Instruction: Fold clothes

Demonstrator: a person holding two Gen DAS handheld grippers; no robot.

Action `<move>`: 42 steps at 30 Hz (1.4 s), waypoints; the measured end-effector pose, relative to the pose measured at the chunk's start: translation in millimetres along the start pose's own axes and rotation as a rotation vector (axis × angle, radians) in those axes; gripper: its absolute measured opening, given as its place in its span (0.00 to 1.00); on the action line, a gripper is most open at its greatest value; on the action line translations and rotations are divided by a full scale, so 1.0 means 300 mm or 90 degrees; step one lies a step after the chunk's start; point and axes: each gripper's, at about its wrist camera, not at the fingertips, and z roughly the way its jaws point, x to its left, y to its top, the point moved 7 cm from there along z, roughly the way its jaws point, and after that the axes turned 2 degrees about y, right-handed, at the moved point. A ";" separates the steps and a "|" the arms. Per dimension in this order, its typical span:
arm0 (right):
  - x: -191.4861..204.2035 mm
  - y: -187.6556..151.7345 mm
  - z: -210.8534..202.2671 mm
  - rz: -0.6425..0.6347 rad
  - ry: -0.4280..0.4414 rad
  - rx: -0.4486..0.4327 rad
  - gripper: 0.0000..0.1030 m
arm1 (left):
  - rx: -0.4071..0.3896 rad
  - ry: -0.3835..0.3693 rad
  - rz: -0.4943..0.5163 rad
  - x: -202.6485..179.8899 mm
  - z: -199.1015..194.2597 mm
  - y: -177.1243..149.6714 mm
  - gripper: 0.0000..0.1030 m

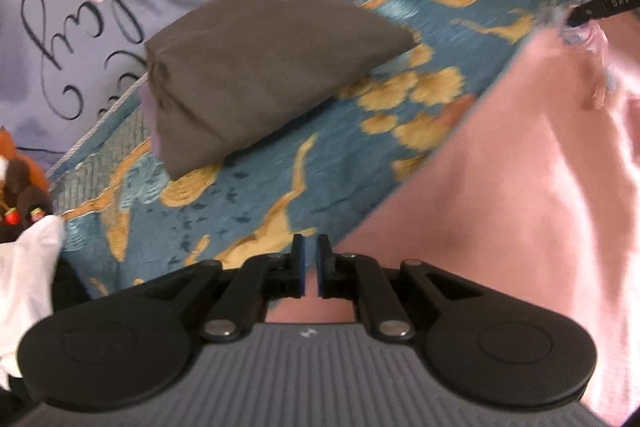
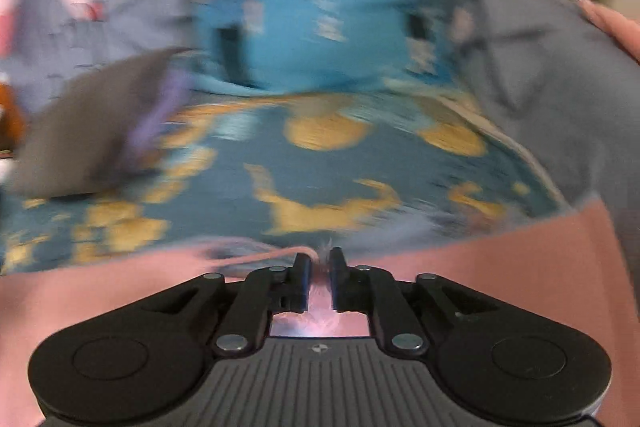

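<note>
Pinching pink cloth (image 2: 500, 267) edge, right gripper (image 2: 319, 259), frayed, smooth

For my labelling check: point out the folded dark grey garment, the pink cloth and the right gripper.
Folded dark grey garment (image 1: 256, 67), left wrist view, middle of its top face.
Pink cloth (image 1: 520, 187), left wrist view, flat middle area.
Right gripper (image 2: 320, 271), right wrist view, between fingertips.

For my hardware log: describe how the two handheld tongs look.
Both look alike. The left tongs have matte black linkage arms with silver pivot pins, round black side discs, blue-edged finger pads and a grey ribbed body bearing a small logo. The right tongs share that build; white lettering marks their finger as seen from the left camera.
</note>
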 end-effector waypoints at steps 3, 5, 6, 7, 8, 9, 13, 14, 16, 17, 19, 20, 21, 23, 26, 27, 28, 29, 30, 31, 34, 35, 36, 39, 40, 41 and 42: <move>-0.051 -0.041 -0.089 0.051 0.047 -0.027 0.25 | -0.011 -0.024 -0.016 -0.006 -0.059 -0.037 0.06; -0.059 -0.104 -0.181 0.039 0.080 -0.038 0.38 | -0.018 -0.039 -0.027 -0.010 -0.098 -0.062 0.06; -0.062 -0.146 -0.228 0.031 0.096 -0.040 0.42 | -0.022 -0.047 -0.033 -0.012 -0.118 -0.074 0.07; -0.064 -0.197 -0.273 0.026 0.114 -0.037 0.45 | -0.026 -0.055 -0.038 -0.014 -0.138 -0.086 0.08; -0.070 -0.249 -0.312 0.023 0.131 -0.030 0.47 | -0.029 -0.063 -0.044 -0.016 -0.157 -0.099 0.09; -0.082 -0.305 -0.340 0.025 0.146 -0.015 0.47 | -0.032 -0.074 -0.041 -0.039 -0.186 -0.117 0.09; -0.089 -0.520 -0.426 0.041 0.188 0.045 0.47 | -0.031 -0.109 -0.019 -0.168 -0.289 -0.176 0.17; -0.077 -0.561 -0.439 0.037 0.196 0.052 0.47 | -0.032 -0.116 -0.024 -0.201 -0.310 -0.189 0.22; -0.054 -0.638 -0.459 0.027 0.207 0.067 0.47 | -0.033 -0.126 -0.038 -0.263 -0.341 -0.208 0.26; -0.044 -0.668 -0.459 0.020 0.207 0.076 0.47 | -0.034 -0.130 -0.044 -0.294 -0.357 -0.217 0.28; -0.027 -0.710 -0.454 0.033 0.220 0.084 0.47 | -0.031 -0.142 -0.061 -0.348 -0.383 -0.232 0.31; -0.021 -0.722 -0.449 0.045 0.228 0.087 0.47 | -0.031 -0.148 -0.069 -0.374 -0.398 -0.238 0.34; -0.018 -0.727 -0.440 0.058 0.232 0.090 0.47 | -0.031 -0.154 -0.076 -0.400 -0.412 -0.244 0.35; -0.013 -0.731 -0.427 0.083 0.250 0.080 0.47 | -0.035 -0.170 -0.092 -0.444 -0.449 -0.250 0.43; -0.019 -0.711 -0.402 0.146 0.290 0.060 0.44 | -0.030 -0.206 -0.124 -0.510 -0.495 -0.255 0.54; -0.024 -0.702 -0.390 0.176 0.304 0.059 0.37 | -0.027 -0.219 -0.128 -0.536 -0.507 -0.257 0.55; -0.032 -0.695 -0.374 0.212 0.313 0.065 0.29 | -0.023 -0.231 -0.131 -0.563 -0.518 -0.259 0.56; -0.038 -0.689 -0.359 0.243 0.322 0.072 0.07 | -0.021 -0.246 -0.130 -0.593 -0.528 -0.258 0.57; -0.042 -0.684 -0.351 0.262 0.329 0.079 0.05 | -0.018 -0.260 -0.128 -0.622 -0.537 -0.256 0.58; -0.044 -0.676 -0.349 0.275 0.332 0.081 0.04 | -0.017 -0.273 -0.127 -0.653 -0.544 -0.252 0.60; -0.034 -0.643 -0.394 0.279 0.355 0.064 0.04 | -0.009 -0.302 -0.121 -0.750 -0.551 -0.236 0.63; -0.030 -0.628 -0.417 0.280 0.361 0.058 0.04 | -0.004 -0.304 -0.112 -0.785 -0.551 -0.231 0.63; -0.025 -0.614 -0.438 0.281 0.368 0.053 0.04 | 0.000 -0.306 -0.102 -0.822 -0.550 -0.225 0.63; -0.007 -0.574 -0.492 0.262 0.379 0.040 0.04 | -0.005 -0.326 -0.067 -0.923 -0.564 -0.201 0.63; -0.004 -0.564 -0.505 0.252 0.379 0.036 0.04 | -0.005 -0.326 -0.059 -0.948 -0.566 -0.195 0.65; 0.000 -0.556 -0.515 0.247 0.382 0.033 0.04 | -0.006 -0.326 -0.051 -0.973 -0.568 -0.189 0.65; 0.004 -0.549 -0.520 0.247 0.386 0.033 0.04 | -0.005 -0.330 -0.049 -0.988 -0.570 -0.187 0.65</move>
